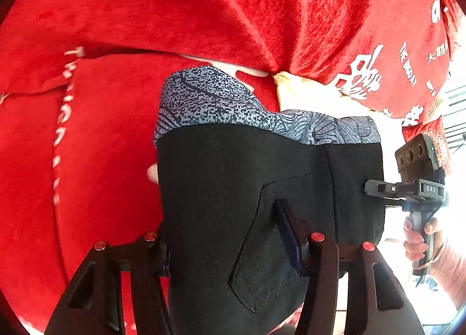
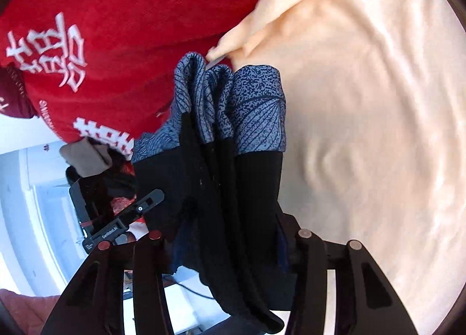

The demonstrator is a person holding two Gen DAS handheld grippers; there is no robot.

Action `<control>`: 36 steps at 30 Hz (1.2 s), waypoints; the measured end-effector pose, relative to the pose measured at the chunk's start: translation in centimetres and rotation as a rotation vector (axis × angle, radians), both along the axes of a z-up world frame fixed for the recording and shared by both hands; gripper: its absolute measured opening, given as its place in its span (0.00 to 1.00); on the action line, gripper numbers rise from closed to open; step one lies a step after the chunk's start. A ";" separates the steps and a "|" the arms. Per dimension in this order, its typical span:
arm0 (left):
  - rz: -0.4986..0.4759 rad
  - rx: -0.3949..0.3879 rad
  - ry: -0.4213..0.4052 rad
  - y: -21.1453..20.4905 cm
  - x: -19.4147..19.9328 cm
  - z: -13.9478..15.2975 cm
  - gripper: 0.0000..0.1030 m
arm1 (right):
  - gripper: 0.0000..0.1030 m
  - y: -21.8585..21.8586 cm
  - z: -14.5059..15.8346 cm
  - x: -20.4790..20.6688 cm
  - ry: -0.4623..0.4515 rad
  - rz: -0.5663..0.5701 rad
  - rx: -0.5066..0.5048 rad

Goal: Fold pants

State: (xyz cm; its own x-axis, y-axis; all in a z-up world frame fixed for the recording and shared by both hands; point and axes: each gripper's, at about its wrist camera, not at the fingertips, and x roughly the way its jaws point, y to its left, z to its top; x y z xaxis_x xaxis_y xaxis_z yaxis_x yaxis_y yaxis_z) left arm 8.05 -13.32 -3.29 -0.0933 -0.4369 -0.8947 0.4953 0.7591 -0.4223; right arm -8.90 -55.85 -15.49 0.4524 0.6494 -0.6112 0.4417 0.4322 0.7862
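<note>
Currently | pants (image 1: 247, 189) lifted over red blanket (image 1: 102, 131), patterned cuffs farthest | left gripper (image 1: 230, 250) clamped on black cloth | right gripper (image 2: 227, 247) clamped on bunched layers | advice: keep edges level, lower evenly beside cream sheet (image 2: 378, 102).

Black hand-held gripper (image 1: 233, 236) linkage, red-capped pivots, bare-skinned hand (image 1: 419, 236), pink sleeve.

Pants (image 1: 247, 189) fill both jaws; red blanket (image 1: 145, 14) perhaps close.
</note>
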 end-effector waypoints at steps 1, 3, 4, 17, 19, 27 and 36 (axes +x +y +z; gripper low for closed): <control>0.004 0.008 -0.002 1.2 -0.2 0.4 0.56 | 0.51 0.8 0.4 -0.4 -0.004 0.000 0.009; 0.015 0.024 -0.002 2.7 -0.5 0.7 0.56 | 0.51 2.2 1.2 -1.0 -0.012 0.002 0.023; 0.021 0.034 -0.001 3.7 -0.7 0.8 0.56 | 0.51 3.0 1.4 -1.2 -0.016 0.004 0.031; 0.109 0.181 -0.011 11.8 -1.8 -4.9 0.80 | 0.51 14.5 -0.4 -1.5 0.012 0.045 0.035; 0.128 0.206 -0.053 12.2 -1.6 -4.0 0.80 | 0.51 15.3 -1.2 -1.2 0.068 0.052 -0.018; 0.067 0.194 -0.227 11.6 -1.5 1.6 0.80 | 0.62 13.9 2.0 -3.5 0.186 -0.018 -0.293; -0.011 0.274 -0.247 6.9 -3.0 -3.8 0.80 | 0.21 17.8 6.3 -0.5 0.111 0.084 -0.486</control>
